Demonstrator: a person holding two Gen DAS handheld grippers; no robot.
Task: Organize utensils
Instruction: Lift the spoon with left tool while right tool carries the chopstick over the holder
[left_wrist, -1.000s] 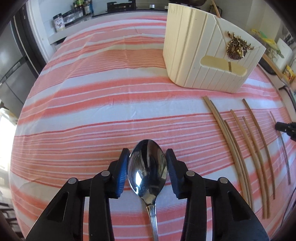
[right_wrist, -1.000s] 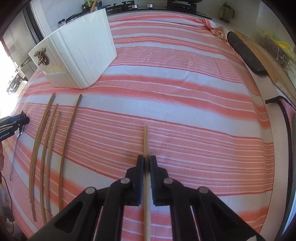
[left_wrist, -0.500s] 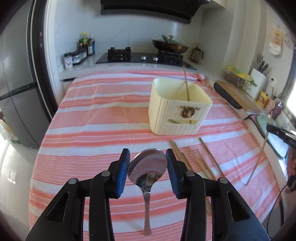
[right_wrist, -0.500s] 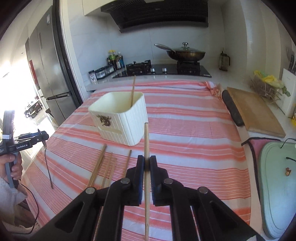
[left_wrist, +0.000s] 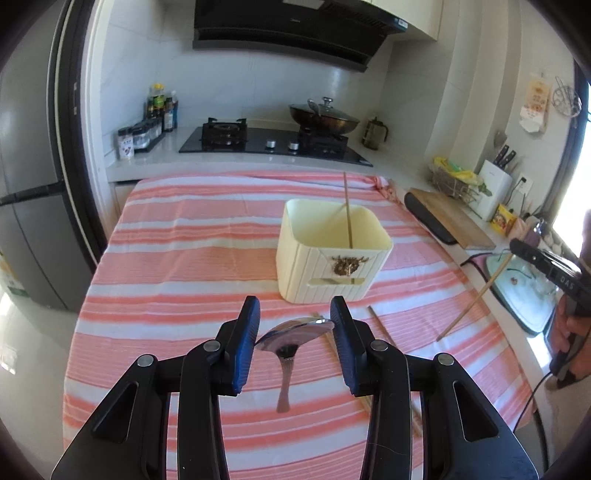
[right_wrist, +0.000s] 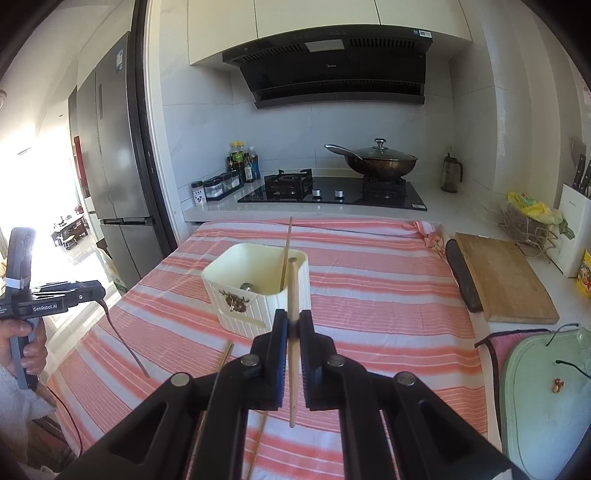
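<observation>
**A:** Left wrist view: the left claw (left_wrist: 294, 334) grips a steel spoon (left_wrist: 291, 338) by its bowl, handle hanging down, raised above the striped worktop (left_wrist: 177, 258) short of the cream utensil holder (left_wrist: 332, 254). How much looks sorted?

**B:** Little so far, by my reading. One chopstick in the holder (left_wrist: 347, 210) stands leaning there, and the right wrist view shows something rounded and metallic (right_wrist: 246, 286) inside too, though I cannot tell what.

**A:** And the other hand?

**B:** The right claw (right_wrist: 293, 328) is clamped on a single chopstick (right_wrist: 293, 314), upright, lifted just in front of the holder. Loose chopsticks (left_wrist: 380, 328) lie on the cloth near its base.

**A:** So what remains?

**B:** Both carried pieces are not yet dropped in, then the loose sticks need collecting.
</observation>
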